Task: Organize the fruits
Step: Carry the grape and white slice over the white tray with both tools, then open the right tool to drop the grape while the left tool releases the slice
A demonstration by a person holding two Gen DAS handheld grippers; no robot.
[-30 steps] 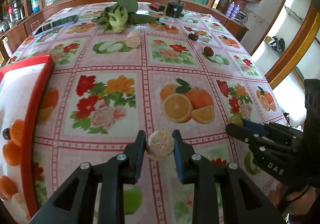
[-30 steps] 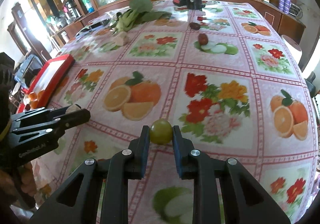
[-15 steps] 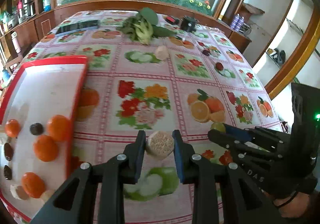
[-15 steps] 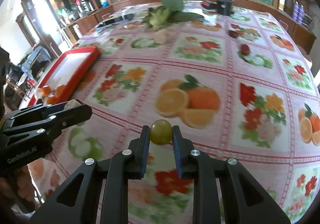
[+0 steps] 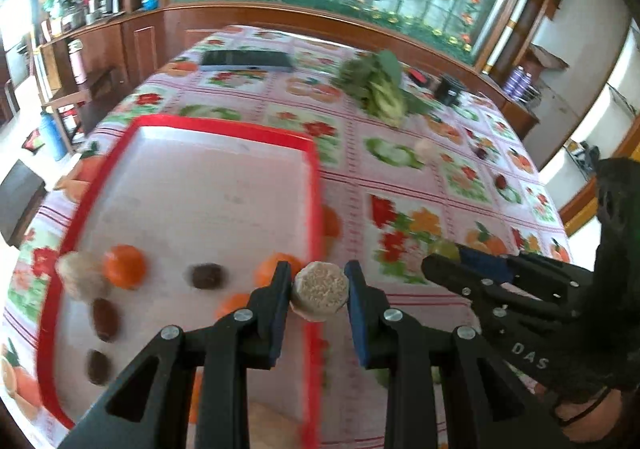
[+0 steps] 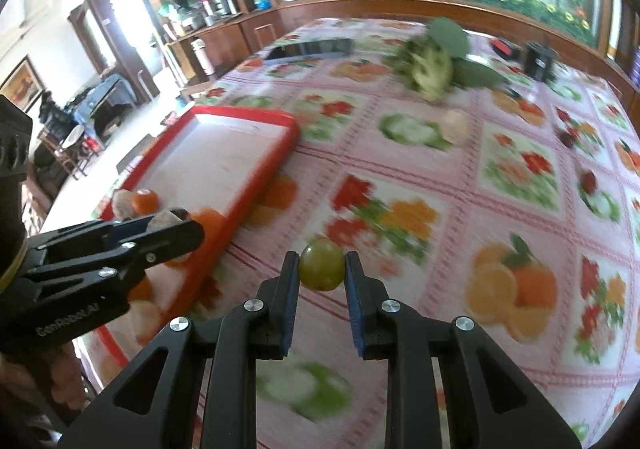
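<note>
A round, rough tan fruit is sitting pinched between black fingers above the red tray's right rim; oranges and dark fruits are lying at nine o'clock. A green fruit is being held likewise.

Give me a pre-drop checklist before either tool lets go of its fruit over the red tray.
1. Left tool grips the beige rough-skinned fruit: ok.
2. Right tool grips the green round fruit: ok.
3. Left tool over the red tray: ok, at its right rim, beside an orange fruit.
4. Right tool over the tray: not ok, it is above the tablecloth.
5. Free space in the tray: ok, the far half is bare.
6. Height above the tray: cannot tell, the pictures are blurred.
</note>
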